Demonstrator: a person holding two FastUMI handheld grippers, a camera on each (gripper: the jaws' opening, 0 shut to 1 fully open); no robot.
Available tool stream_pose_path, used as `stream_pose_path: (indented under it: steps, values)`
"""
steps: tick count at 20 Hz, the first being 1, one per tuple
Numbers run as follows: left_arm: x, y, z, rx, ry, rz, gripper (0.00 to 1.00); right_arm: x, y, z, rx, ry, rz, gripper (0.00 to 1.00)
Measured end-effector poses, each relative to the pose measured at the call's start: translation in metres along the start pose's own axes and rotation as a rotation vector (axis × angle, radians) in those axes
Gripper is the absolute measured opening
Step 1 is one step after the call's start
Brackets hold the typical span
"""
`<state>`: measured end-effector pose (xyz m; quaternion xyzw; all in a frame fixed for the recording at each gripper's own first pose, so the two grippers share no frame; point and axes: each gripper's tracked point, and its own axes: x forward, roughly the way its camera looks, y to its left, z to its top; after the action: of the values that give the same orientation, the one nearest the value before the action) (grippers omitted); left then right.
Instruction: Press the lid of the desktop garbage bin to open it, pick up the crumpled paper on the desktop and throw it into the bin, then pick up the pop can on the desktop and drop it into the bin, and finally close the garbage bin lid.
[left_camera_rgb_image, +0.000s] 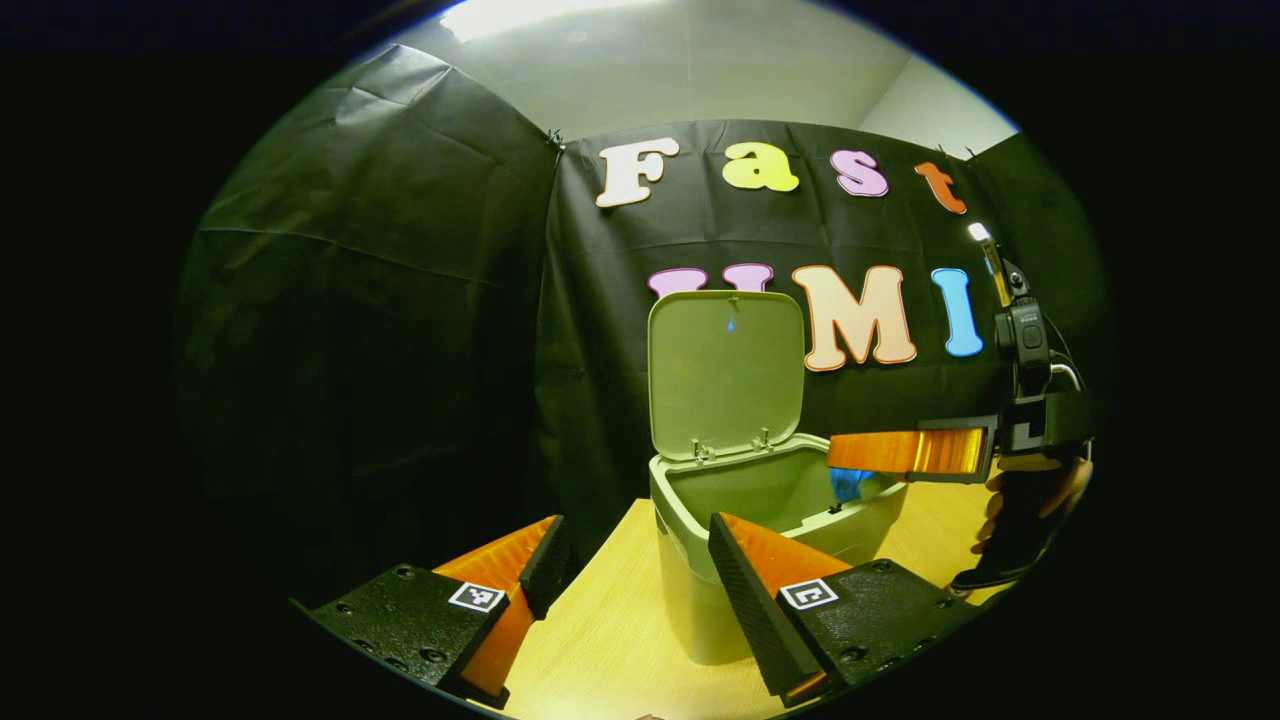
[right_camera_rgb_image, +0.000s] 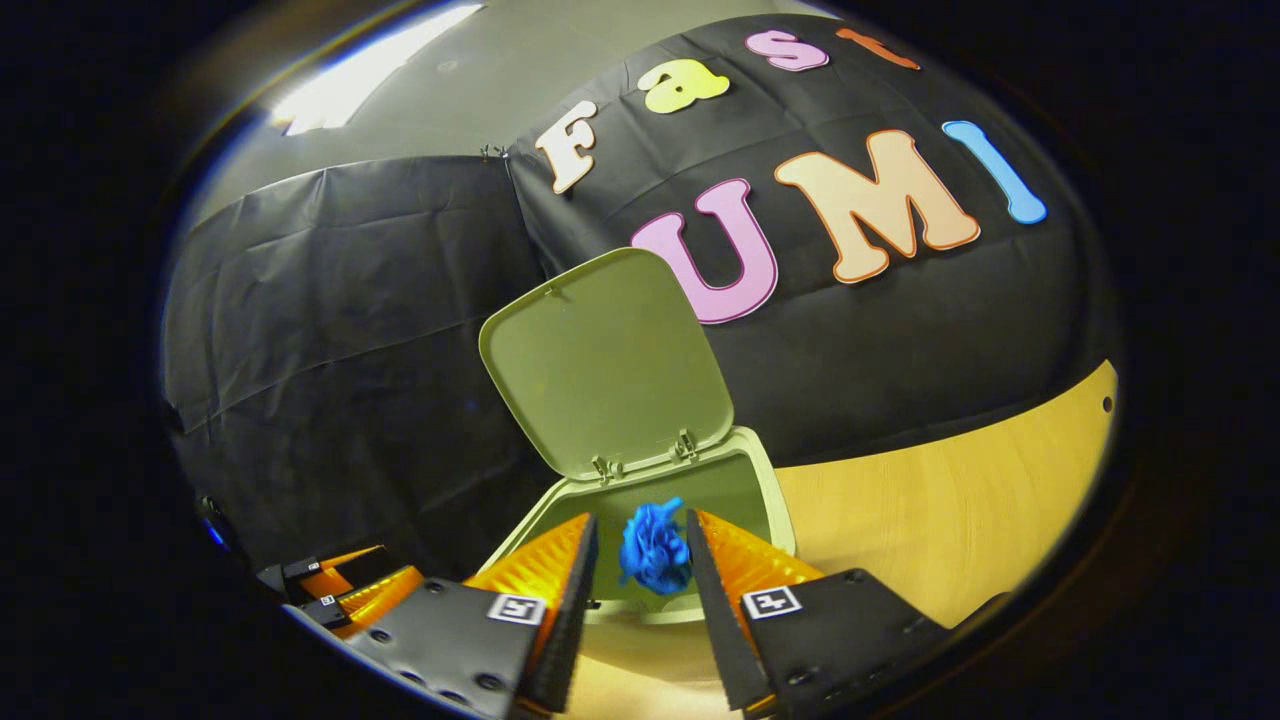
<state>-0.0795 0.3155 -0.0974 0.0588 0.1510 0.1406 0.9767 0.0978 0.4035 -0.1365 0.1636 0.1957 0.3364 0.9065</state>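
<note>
Paper ball positioned over the open bin for release

The lid (right_camera_rgb_image: 608, 365) stands upright on its rear hinge, leaving the garbage bin (right_camera_rgb_image: 745, 480) mouth clear. The right gripper (right_camera_rgb_image: 640, 560) reaches over that mouth so the blue crumpled paper (right_camera_rgb_image: 655, 548) can drop inside; the paper sits between its partly spread fingers, and whether both still press on it cannot be told. The left gripper (left_camera_rgb_image: 630, 570) waits wide open and empty at the bin's front, on the table (left_camera_rgb_image: 600, 640).

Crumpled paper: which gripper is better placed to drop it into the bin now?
Right. In the right gripper view the blue crumpled paper sits between the right gripper fingers, directly over the open bin, lid upright. The left gripper is open, empty and low beside the bin.
</note>
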Motion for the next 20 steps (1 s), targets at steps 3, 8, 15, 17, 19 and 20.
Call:
stream_pose_path:
  steps: [3, 8, 15, 17, 19, 20]
  values:
    - [-0.003, -0.014, 0.001, 0.002, -0.001, -0.023, 0.84, -0.004, -0.011, 0.009, -0.043, -0.025, -0.035, 0.96]
    - [-0.001, -0.063, 0.005, -0.004, -0.01, -0.115, 0.86, -0.044, -0.043, 0.042, -0.146, -0.118, -0.115, 0.97]
    - [-0.005, -0.164, 0.0, -0.051, 0.013, -0.296, 0.87, -0.121, -0.123, 0.063, -0.252, -0.161, -0.292, 0.97]
    - [-0.008, -0.194, -0.007, -0.072, 0.04, -0.342, 0.84, -0.142, -0.147, 0.062, -0.256, -0.151, -0.341, 0.97]
    - [-0.012, -0.228, -0.015, -0.094, 0.069, -0.405, 0.84, -0.166, -0.169, 0.06, -0.246, -0.14, -0.389, 0.97]
    - [-0.015, -0.243, -0.017, -0.105, 0.08, -0.435, 0.84, -0.178, -0.18, 0.059, -0.238, -0.14, -0.411, 0.94]
